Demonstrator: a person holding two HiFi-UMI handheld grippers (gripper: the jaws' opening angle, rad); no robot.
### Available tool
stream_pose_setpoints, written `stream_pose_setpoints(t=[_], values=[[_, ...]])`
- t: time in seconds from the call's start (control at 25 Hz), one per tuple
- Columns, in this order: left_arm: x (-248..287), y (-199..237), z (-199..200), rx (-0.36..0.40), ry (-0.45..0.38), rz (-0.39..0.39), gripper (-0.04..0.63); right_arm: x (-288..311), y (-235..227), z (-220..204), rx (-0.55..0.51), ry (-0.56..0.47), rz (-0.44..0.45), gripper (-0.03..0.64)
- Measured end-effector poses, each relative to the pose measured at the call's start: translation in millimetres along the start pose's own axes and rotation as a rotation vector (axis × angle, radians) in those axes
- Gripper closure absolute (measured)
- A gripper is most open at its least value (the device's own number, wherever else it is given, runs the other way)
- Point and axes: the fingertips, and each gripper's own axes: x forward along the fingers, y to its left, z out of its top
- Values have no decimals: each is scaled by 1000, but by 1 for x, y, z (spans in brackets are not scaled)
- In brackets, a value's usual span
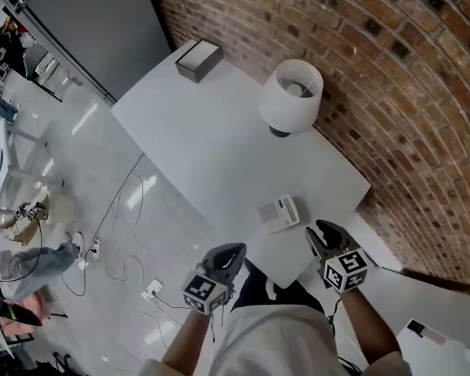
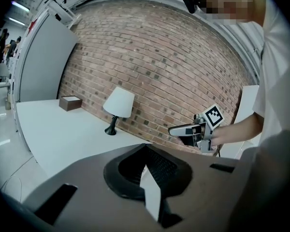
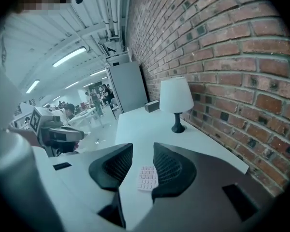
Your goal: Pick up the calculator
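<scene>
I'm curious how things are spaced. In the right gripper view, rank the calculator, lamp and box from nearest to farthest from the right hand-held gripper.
1. The calculator, on the table just ahead of the right hand-held gripper, framed between its open jaws.
2. The lamp, farther along, beside the brick wall.
3. The box, at the table's far end.

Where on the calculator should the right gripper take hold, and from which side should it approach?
Probably grip the calculator across its two side edges, near the middle, bringing the right gripper in from the near edge of the table and from above. It lies flat and thin, so the open jaws should straddle it.
</scene>
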Motion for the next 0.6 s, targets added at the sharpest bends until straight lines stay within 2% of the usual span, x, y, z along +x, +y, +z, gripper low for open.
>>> stream_pose_setpoints(t=[0.32, 0.6], values=[[25, 16, -18, -18, 29, -1, 583, 46, -25, -36, 4, 93, 11, 468], [52, 27, -42, -53, 43, 30, 583, 85, -53, -84, 29, 194, 33, 462]])
